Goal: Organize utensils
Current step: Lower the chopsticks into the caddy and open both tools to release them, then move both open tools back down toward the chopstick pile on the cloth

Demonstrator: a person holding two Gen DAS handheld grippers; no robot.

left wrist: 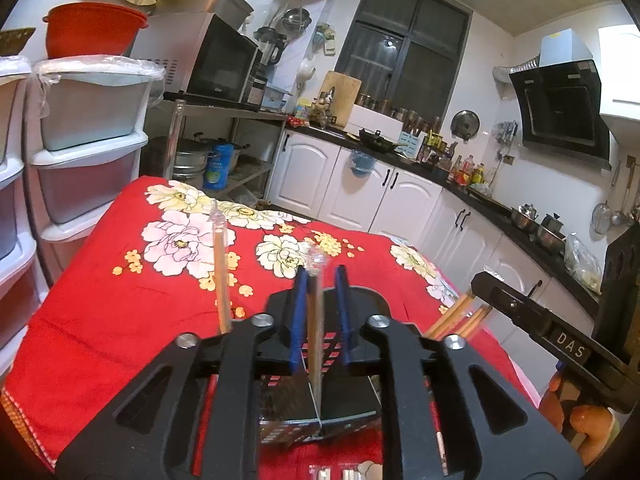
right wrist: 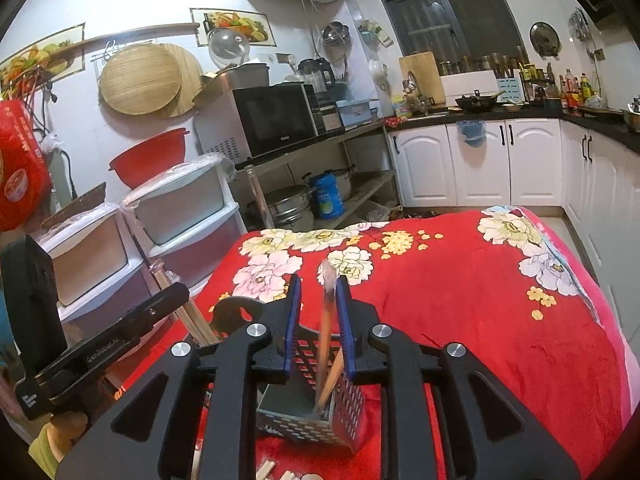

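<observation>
A black perforated utensil holder (left wrist: 320, 396) stands on the red floral cloth (left wrist: 120, 320), right below both grippers; it also shows in the right wrist view (right wrist: 308, 408). My left gripper (left wrist: 320, 280) is open, with a wrapped pair of chopsticks (left wrist: 315, 320) standing between its fingers in the holder. Another wrapped pair (left wrist: 221, 272) stands to its left. My right gripper (right wrist: 318, 300) is open, with wrapped chopsticks (right wrist: 328, 340) leaning against its right finger, lower ends in the holder. Several bare wooden chopsticks (left wrist: 460, 316) stand at the right.
White plastic drawers (left wrist: 80, 152) stand by the table's left edge. A metal shelf with a microwave (left wrist: 208, 60) and pots is behind. White kitchen cabinets (left wrist: 360, 184) run along the far wall. More wrapped items (right wrist: 272, 470) lie on the cloth near the front.
</observation>
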